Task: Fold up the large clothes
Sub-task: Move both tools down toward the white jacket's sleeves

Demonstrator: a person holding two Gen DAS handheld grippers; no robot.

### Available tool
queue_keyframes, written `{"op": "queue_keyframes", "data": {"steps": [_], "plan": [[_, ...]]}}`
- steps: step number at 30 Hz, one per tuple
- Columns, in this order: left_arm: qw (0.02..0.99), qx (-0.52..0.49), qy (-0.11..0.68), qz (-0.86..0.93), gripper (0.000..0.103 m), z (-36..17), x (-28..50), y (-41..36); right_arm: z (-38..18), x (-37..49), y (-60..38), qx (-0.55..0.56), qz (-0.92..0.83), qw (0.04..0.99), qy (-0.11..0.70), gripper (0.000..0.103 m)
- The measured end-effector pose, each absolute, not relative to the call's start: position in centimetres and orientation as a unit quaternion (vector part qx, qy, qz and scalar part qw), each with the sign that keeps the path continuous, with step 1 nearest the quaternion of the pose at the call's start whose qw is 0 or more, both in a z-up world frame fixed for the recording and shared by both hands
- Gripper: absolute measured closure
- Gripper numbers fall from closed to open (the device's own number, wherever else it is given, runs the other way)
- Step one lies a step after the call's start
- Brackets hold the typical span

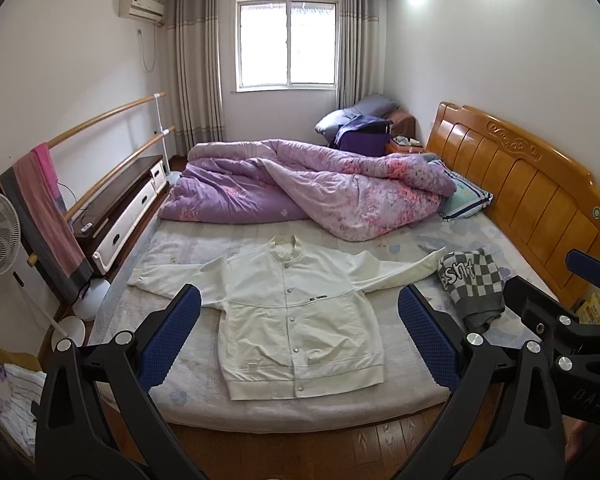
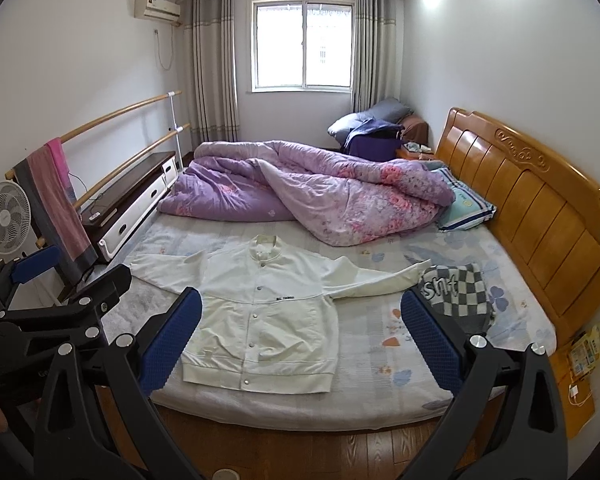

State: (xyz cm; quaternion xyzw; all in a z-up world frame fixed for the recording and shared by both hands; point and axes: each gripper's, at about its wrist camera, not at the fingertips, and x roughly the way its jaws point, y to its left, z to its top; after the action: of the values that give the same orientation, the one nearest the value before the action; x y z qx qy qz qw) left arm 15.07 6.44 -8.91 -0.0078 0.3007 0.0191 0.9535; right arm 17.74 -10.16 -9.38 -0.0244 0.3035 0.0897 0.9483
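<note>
Bed (image 1: pixel 204 396): white jacket (image 1: pixel 296 320) flat | left tongs (image 1: pixel 298 334) wide, empty | right tongs (image 2: pixel 300 338) wide, seemingly empty

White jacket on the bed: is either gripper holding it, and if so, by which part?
Neither. The left gripper and right gripper are both open, above the white jacket.

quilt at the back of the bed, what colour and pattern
Purple quilt with pink floral print, shown best in the right wrist view.

I see open mattress (image 1: pixel 396 364) around the white jacket (image 1: pixel 296 320); the checkered garment (image 1: pixel 474 284) crowds its 3 o'clock sleeve, the quilt (image 1: pixel 300 188) blocks 12 o'clock.
</note>
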Motion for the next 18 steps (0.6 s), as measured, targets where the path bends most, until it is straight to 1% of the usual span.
{"op": "queue_keyframes", "data": {"steps": [8,13,18], "plan": [[0.941,-0.001,0.339,0.013,0.005,-10.6,21.9,13.2,-11.1,23.5,-3.5,-0.01,0.084,0.935,0.344,0.007],[0.928,-0.018,0.371,0.019,0.005,-13.4,26.0,16.3,-13.9,27.8,-0.4,-0.016,0.096,0.918,0.385,0.007],[0.916,-0.051,0.399,0.019,0.005,-17.5,31.6,18.6,-17.4,33.3,1.7,-0.036,0.106,0.902,0.417,0.007]]}}
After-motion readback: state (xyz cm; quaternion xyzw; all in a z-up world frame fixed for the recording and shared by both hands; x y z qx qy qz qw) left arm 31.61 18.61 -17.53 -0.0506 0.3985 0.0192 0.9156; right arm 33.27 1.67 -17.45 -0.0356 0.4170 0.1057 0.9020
